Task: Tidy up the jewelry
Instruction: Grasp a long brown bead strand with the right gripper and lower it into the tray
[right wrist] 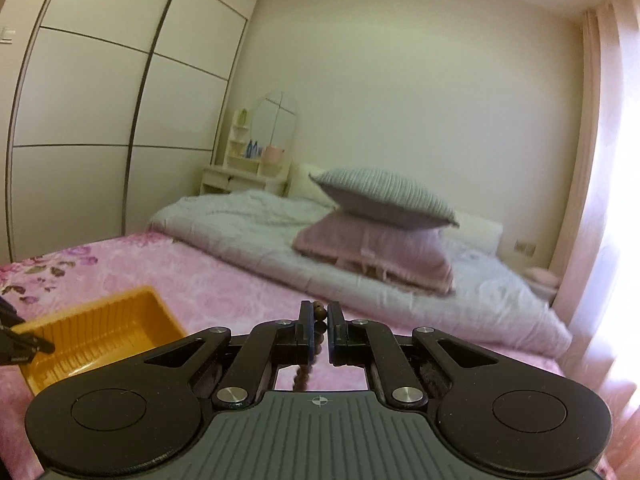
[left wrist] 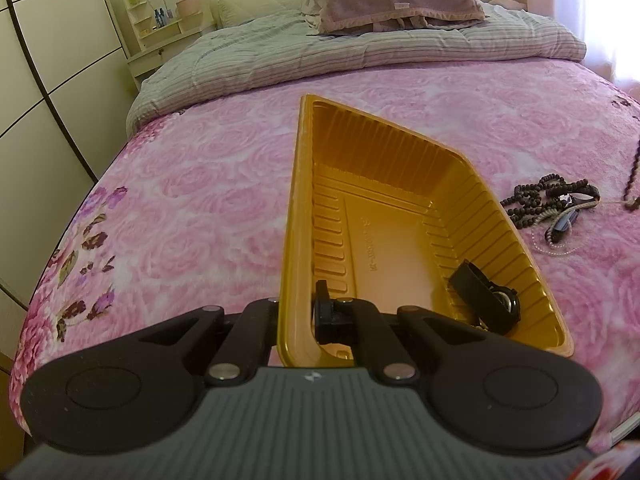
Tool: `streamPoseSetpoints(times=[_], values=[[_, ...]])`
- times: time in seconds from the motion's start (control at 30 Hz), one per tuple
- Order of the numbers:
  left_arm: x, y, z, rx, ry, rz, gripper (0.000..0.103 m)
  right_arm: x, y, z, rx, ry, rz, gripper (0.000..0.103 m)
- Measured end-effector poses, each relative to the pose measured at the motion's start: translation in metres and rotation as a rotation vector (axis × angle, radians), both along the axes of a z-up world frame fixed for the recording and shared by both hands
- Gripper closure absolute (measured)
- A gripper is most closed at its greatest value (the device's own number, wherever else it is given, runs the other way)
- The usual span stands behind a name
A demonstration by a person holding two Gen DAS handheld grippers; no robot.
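A gold plastic tray lies on the pink bed cover. My left gripper is shut on the tray's near left rim. A black watch lies in the tray's near right corner. A heap of dark bead strings and bracelets lies on the cover right of the tray. My right gripper is shut on a brown bead string, lifted above the bed; the string hangs down between the fingers. The tray shows at lower left in the right wrist view, with the left gripper's finger on it.
A folded striped quilt and two stacked pillows lie at the bed's far end. A white wardrobe and a small dressing table stand on the left. A curtain hangs on the right. Another bead strand shows at the far right.
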State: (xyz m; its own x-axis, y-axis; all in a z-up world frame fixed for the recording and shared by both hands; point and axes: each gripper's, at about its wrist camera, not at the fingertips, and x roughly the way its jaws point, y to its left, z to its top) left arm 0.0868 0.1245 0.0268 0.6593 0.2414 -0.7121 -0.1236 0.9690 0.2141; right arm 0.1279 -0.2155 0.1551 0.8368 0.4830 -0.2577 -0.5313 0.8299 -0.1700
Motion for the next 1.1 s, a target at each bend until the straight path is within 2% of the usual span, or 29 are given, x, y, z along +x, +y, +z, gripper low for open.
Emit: streamPoseSetpoints(times=[0.4, 0.63, 0.9, 1.1], values=[[0.001, 0.0, 0.001, 0.002, 0.0, 0.0, 0.1, -0.011, 0.004, 0.012, 0.003, -0.024, 0.042, 0.097], [0.001, 0.001, 0.002, -0.001, -0.003, -0.003, 0.1, -0.017, 0.026, 0.023, 0.035, 0.002, 0.169, 0.097], [-0.002, 0.004, 0.002, -0.008, -0.007, -0.008, 0.1, -0.018, 0.075, 0.01, 0.051, 0.088, 0.327, 0.097], [-0.002, 0.005, 0.001, -0.012, -0.01, -0.01, 0.1, -0.002, 0.116, -0.016, 0.0, 0.214, 0.423, 0.097]])
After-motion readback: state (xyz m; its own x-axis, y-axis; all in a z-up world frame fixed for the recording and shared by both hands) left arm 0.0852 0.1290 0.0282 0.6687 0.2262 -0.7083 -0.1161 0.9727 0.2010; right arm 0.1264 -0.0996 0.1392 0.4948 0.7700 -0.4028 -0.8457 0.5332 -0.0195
